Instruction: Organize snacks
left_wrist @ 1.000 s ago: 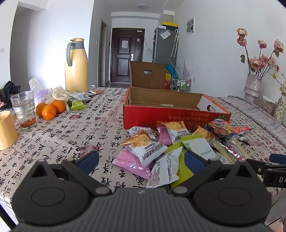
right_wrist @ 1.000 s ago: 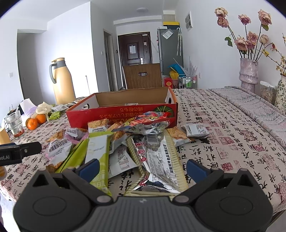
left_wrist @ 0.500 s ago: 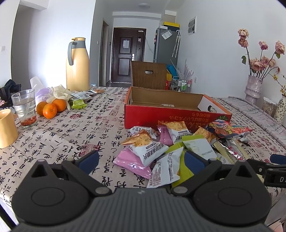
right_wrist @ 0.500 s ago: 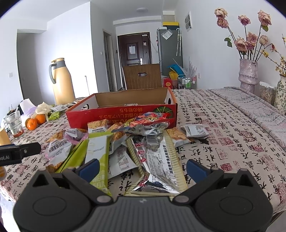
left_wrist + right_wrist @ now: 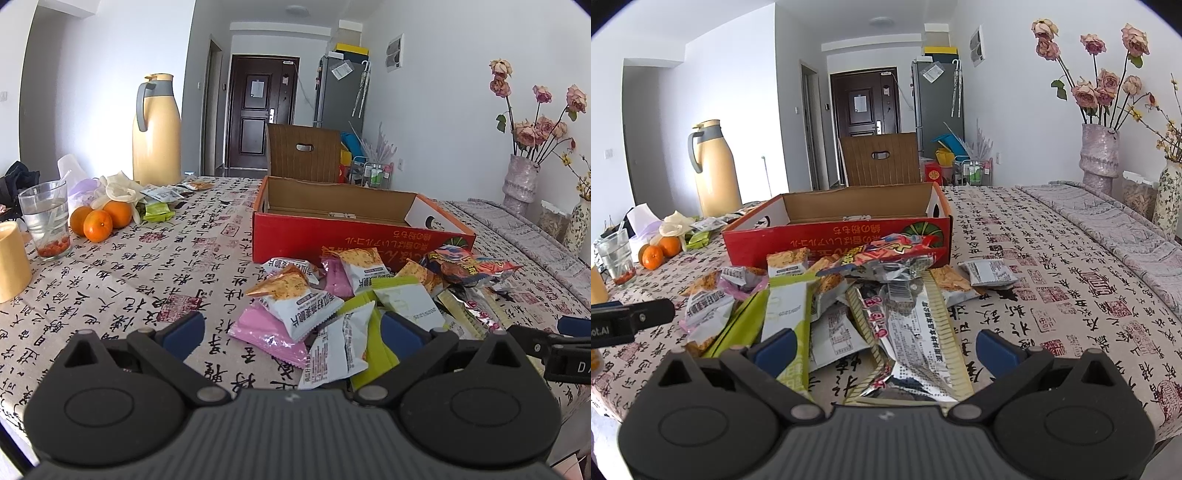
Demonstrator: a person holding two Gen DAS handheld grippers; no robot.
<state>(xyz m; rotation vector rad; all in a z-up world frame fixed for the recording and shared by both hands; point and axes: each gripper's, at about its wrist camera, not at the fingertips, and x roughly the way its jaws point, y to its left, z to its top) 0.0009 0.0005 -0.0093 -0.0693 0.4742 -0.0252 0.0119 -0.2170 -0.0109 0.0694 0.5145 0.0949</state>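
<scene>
A pile of snack packets (image 5: 332, 295) lies on the patterned tablecloth in front of an open red cardboard box (image 5: 354, 229), whose visible inside is bare. The pile holds white, pink, lime-green and foil packets. My left gripper (image 5: 291, 328) is open and empty, low at the pile's near left edge. My right gripper (image 5: 886, 345) is open and empty, just short of a long silver packet (image 5: 916, 332) and a lime-green packet (image 5: 785, 314). The box also shows in the right wrist view (image 5: 846, 229) behind the pile.
At the left stand a yellow thermos (image 5: 157, 129), oranges (image 5: 98, 221), a glass (image 5: 44, 218), a yellow cup (image 5: 11, 262) and a few small packets (image 5: 162, 195). Flower vases (image 5: 1099, 158) stand at the far right. A grey cloth (image 5: 1108, 221) covers the right table edge.
Both grippers have stayed nearly still and open; the views shifted only slightly. The packets and box have not moved.
</scene>
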